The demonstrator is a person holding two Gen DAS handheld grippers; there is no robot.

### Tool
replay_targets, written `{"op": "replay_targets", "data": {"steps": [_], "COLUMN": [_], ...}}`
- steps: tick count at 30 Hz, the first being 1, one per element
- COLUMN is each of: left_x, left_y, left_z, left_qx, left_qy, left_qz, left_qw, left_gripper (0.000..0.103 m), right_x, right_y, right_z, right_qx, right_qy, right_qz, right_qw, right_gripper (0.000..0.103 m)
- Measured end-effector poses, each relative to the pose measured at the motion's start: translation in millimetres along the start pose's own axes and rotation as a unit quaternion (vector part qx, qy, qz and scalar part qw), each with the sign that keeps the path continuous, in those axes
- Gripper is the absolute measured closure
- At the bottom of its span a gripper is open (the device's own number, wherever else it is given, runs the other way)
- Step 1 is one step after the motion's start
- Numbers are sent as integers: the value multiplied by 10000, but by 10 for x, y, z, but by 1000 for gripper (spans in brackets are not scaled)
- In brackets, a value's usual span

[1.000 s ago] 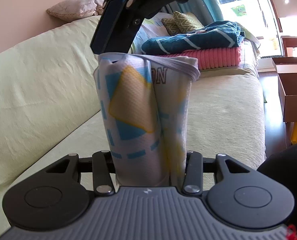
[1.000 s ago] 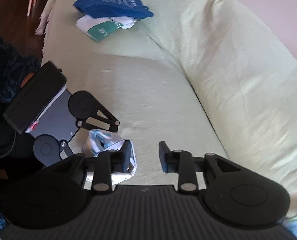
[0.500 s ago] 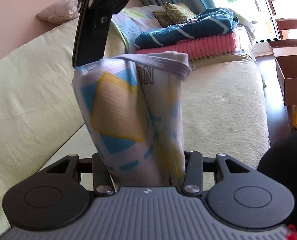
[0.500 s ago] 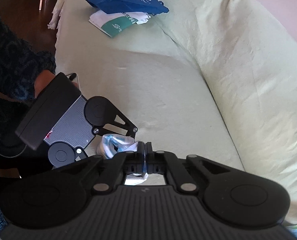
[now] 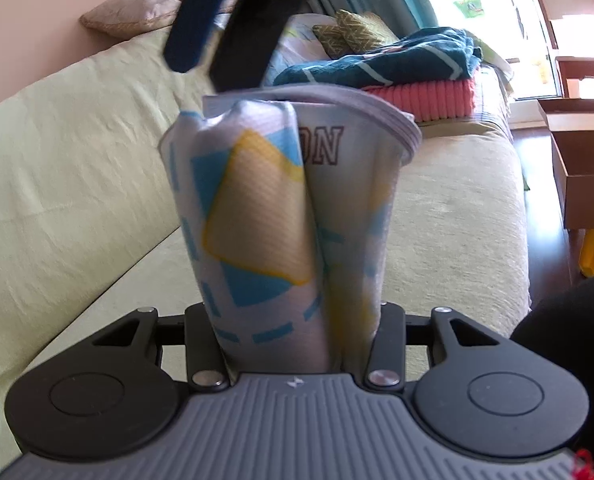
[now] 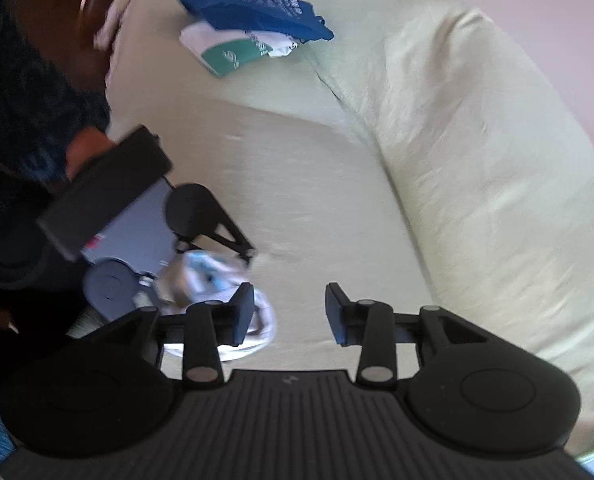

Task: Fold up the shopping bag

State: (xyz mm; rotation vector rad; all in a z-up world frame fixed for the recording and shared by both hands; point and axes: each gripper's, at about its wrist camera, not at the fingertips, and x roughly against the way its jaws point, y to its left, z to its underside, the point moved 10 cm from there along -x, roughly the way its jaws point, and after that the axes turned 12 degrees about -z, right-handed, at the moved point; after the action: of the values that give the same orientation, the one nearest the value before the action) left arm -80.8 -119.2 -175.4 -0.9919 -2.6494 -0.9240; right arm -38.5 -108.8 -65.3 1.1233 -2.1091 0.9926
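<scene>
The shopping bag (image 5: pixel 281 216), white with blue and yellow shapes, is folded into a thick upright bundle. My left gripper (image 5: pixel 295 320) is shut on its lower end. A grey handle strap (image 5: pixel 377 116) wraps over the top of the bundle. Just above the bag's top edge hovers my right gripper (image 5: pixel 207 74). In the right wrist view the right gripper (image 6: pixel 289 312) has its jaws opening with only sofa between the pads. Beside its left finger lie the bag (image 6: pixel 213 268) and a loop of strap (image 6: pixel 267 322), held by the left gripper (image 6: pixel 201 264).
A pale green covered sofa (image 6: pixel 337 200) lies under both grippers. Folded teal and pink blankets (image 5: pixel 397 68) and cushions sit at one end. Folded blue (image 6: pixel 253 12) and white-green bags (image 6: pixel 233 52) lie at the other. A cardboard box (image 5: pixel 585 160) stands on the floor.
The right gripper was shut at the bag's top edge half a second ago; now its jaws stand apart beside it. The left gripper keeps its grip and has stayed put.
</scene>
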Motion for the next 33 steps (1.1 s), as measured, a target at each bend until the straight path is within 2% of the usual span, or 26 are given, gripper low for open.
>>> {"op": "replay_targets", "data": {"steps": [1, 3, 5, 10, 13, 21, 26, 30, 33], "left_x": [0, -4, -5, -3, 5, 3, 17, 29, 46], "left_y": [0, 7, 17, 52, 64, 67, 75, 81, 55], "left_z": [-1, -1, 3, 15, 27, 15, 28, 37, 33], "left_qx": [3, 14, 25, 77, 83, 83, 92, 94, 6], "left_qy": [2, 3, 3, 7, 4, 2, -19, -46, -101], "left_qz": [-6, -1, 3, 25, 19, 34, 29, 41, 46], "left_qw": [10000, 10000, 10000, 10000, 10000, 10000, 10000, 9999, 9999], "left_gripper": [54, 54, 54, 54, 54, 54, 54, 54, 54], "right_x": [-2, -11, -17, 92, 122, 84, 86, 73, 66], "right_y": [-3, -14, -46, -53, -10, 1, -159, -230, -294], "right_z": [18, 56, 91, 132, 176, 239, 334, 348, 379], "right_qx": [-151, -457, -702, -1115, -1161, -1262, -1672, -1877, -2191], "right_qy": [-42, -121, -213, -523, -546, -575, -637, -754, -872], "right_qz": [-58, -160, -191, -265, -291, -320, -321, -518, -913], "right_qw": [9999, 9988, 9971, 9920, 9913, 9898, 9833, 9780, 9675], "right_gripper": [76, 78, 85, 85, 103, 103, 102, 100, 98]}}
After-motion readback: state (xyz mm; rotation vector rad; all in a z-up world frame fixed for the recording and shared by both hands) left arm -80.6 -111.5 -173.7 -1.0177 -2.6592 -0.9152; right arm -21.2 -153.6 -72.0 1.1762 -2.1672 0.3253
